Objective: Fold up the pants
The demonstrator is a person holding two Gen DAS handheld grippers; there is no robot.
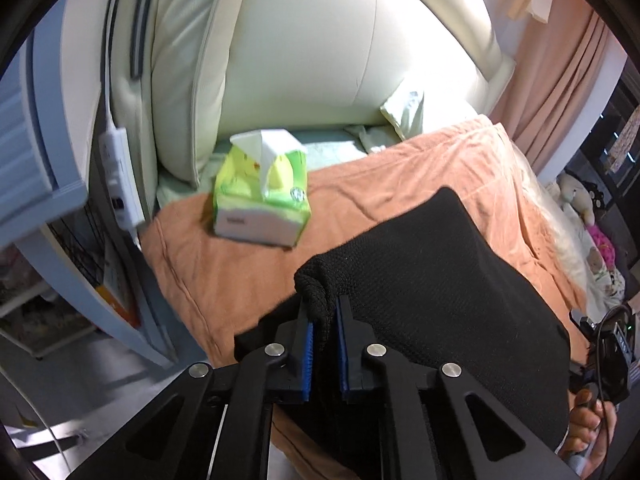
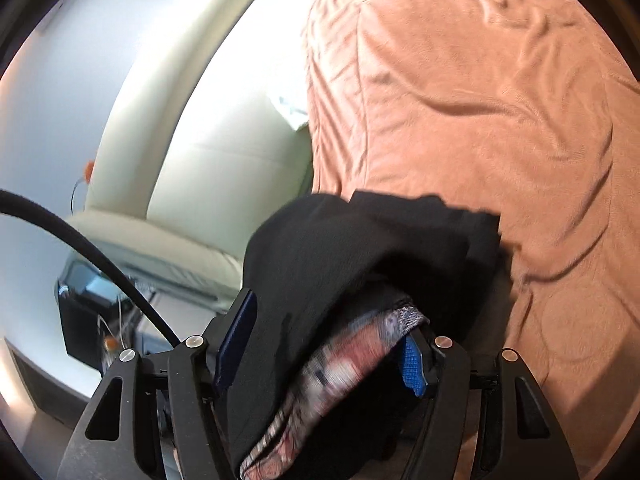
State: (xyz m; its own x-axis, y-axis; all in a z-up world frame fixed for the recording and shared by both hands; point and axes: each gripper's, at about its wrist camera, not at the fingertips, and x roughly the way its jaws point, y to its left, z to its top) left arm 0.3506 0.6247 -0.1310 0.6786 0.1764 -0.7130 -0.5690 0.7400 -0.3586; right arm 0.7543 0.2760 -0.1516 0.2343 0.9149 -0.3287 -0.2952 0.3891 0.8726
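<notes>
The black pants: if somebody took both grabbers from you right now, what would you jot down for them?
Left gripper: shut on a bunched edge of the black pants.
Right gripper: jaws wide apart, pants fabric and a patterned band draped between them; grip unclear.
Pants lie over the peach blanket; tissue pack sits beyond.
Done: pants picked up. Left: lay flat, fold, watch the tissues.

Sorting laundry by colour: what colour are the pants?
Black pants, clearest in the left wrist view.
</notes>
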